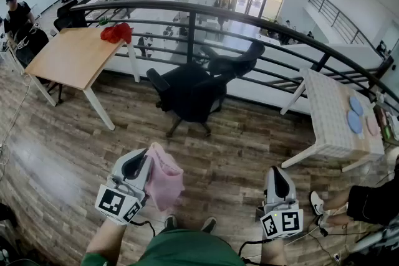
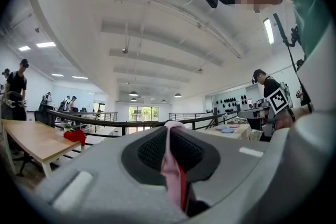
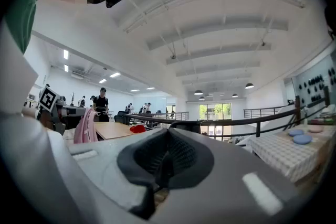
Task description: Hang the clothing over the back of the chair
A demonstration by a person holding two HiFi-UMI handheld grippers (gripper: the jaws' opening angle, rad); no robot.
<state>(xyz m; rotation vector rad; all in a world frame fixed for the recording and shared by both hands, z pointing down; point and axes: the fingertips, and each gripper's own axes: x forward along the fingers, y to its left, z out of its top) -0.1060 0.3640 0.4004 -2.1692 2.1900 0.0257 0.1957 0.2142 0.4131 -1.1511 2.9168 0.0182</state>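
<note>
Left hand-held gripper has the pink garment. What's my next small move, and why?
Probably step toward the black swivel office chair: the left hand-held gripper is shut on the soft pink cloth garment, but the chair stands well ahead by the dark metal railing, likely beyond reach.

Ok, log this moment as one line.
left gripper: shut on pink garment | right gripper: shut, empty | chair: ahead, nothing hung on it | task: garment not yet hung
</note>
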